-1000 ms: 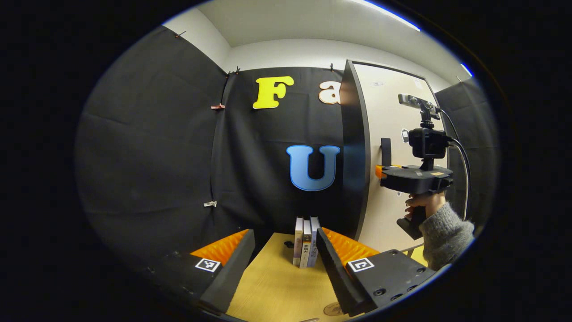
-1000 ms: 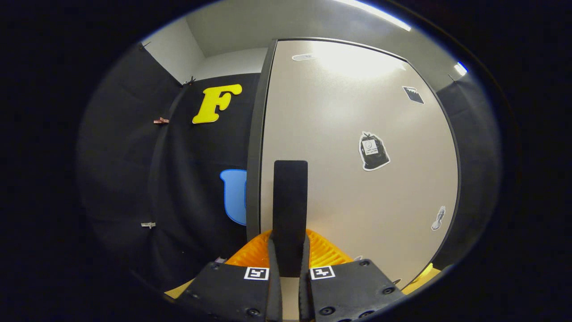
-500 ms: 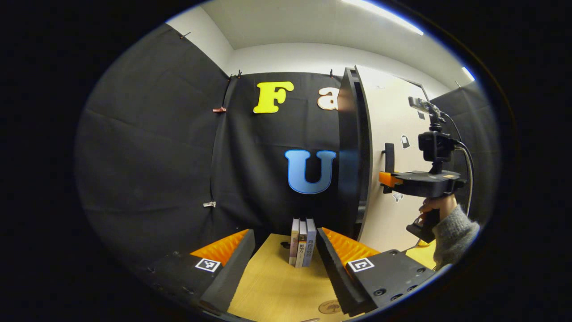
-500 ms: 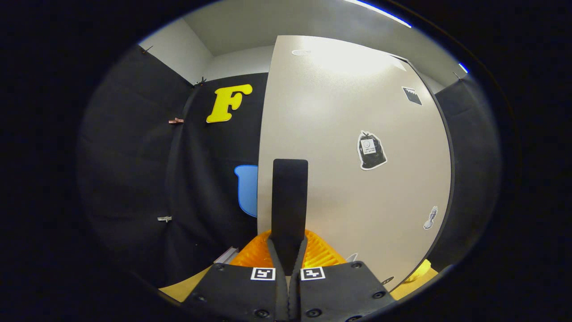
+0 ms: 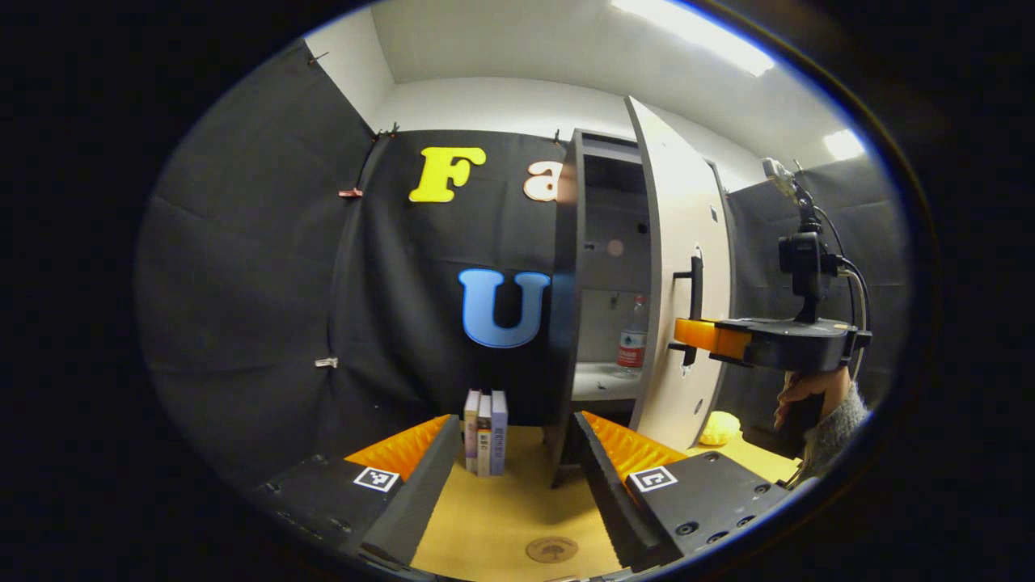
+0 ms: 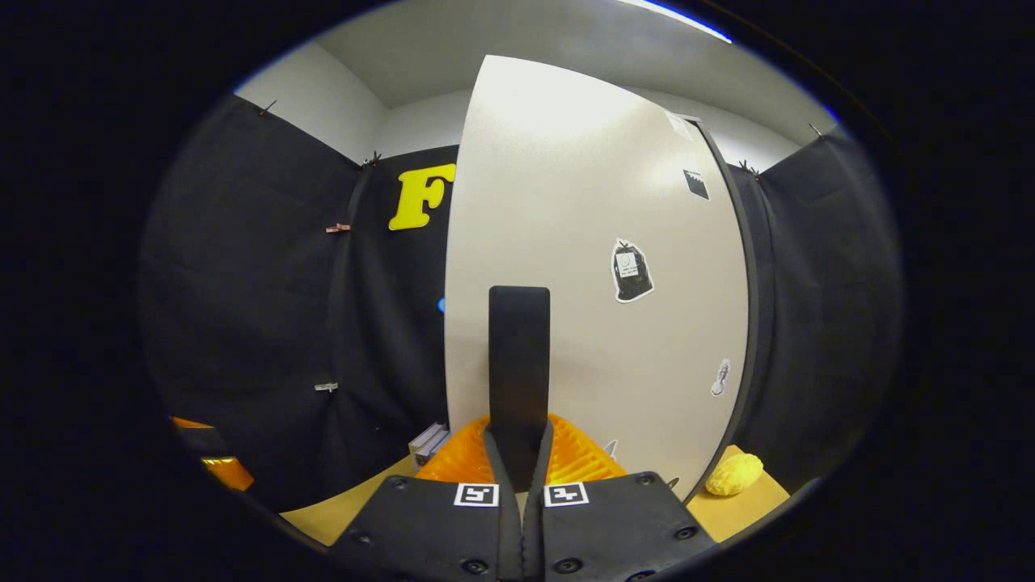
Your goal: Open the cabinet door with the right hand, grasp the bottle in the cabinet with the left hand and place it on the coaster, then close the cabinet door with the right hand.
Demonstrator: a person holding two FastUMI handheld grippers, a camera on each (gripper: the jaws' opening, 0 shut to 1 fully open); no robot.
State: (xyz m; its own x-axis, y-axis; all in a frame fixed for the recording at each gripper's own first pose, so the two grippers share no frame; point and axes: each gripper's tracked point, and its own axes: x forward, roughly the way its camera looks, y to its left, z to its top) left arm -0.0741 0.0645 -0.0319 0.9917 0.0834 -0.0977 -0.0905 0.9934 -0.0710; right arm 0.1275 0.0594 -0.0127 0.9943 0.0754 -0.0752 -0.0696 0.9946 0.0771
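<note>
The tall cabinet stands with its beige door swung partly open. A clear bottle with a red label stands upright on a shelf inside. My right gripper is shut on the door's black vertical handle, with a hand holding it. In the right gripper view the handle runs up between the closed fingers of my right gripper against the door. My left gripper is open over the table with nothing between its fingers, and a round coaster lies just below it.
Three books stand upright on the wooden table, left of the cabinet's base. A yellow lumpy object lies on the table behind the door, also seen as the yellow object in the right gripper view.
The door has swung further open with my right gripper on its handle, uncovering the cabinet's inside and the bottle. The left gripper stays open and has drawn back, bringing the coaster fully into sight.
</note>
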